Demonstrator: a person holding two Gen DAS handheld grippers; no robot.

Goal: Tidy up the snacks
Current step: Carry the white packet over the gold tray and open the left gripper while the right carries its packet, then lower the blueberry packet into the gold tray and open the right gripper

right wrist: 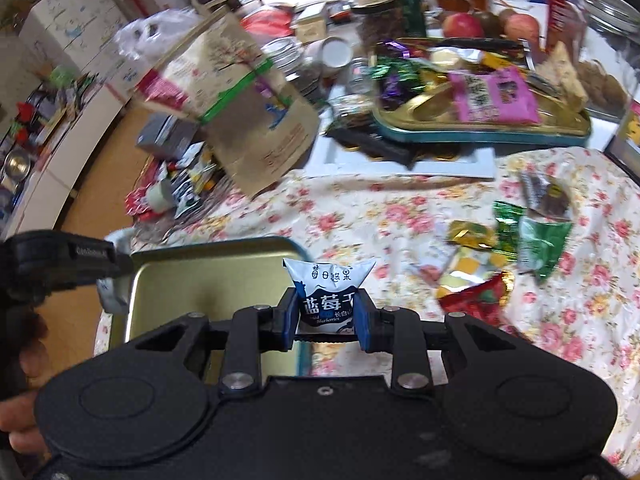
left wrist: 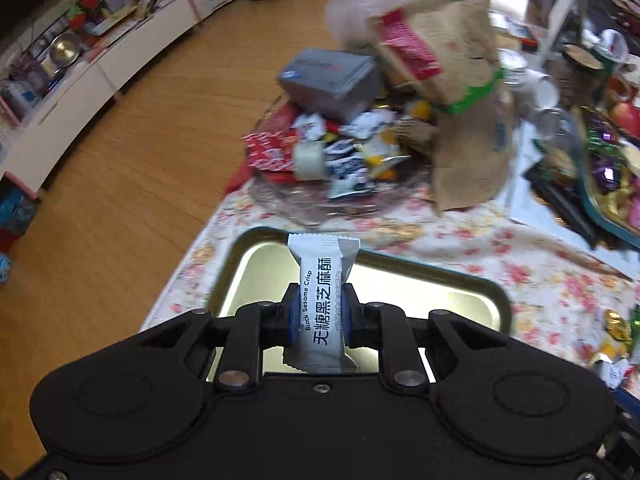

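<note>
Gripping a white-and-grey sesame crisp packet (left wrist: 320,300) upright between its blue pads, the left gripper (left wrist: 320,312) has its jaws drawn in narrow on the wrapper, both pads pressed against its sides. The packet's crimped top stands clear above the fingertips. Directly beneath and beyond it lies a shallow gold metal tray (left wrist: 460,292) with a dark rim, its floor bare where visible.

The right gripper (right wrist: 327,312) likewise holds a snack: a small blue-and-white blueberry packet (right wrist: 328,288), pinched at its lower half, jaws partly closed upon it. This packet sits just at the right edge of the same gold tray (right wrist: 192,280). In the right wrist view part of the left gripper (right wrist: 68,260) shows at the left margin, with a hand (right wrist: 24,412) below it.

Both grippers are over a table covered by a floral tablecloth (right wrist: 360,216). Loose wrapped sweets (right wrist: 508,248), green, gold and red, lie on the cloth to the right of the tray. Farther out, a glass dish (left wrist: 320,200) holds a heap of mixed packets and a grey box (left wrist: 328,80). A brown paper bag (left wrist: 452,92) with a green band leans beside the dish. A second gold tray (right wrist: 480,128) with a pink packet (right wrist: 492,96) sits at the far right, fruit and jars behind it. Background detail is blurred.
</note>
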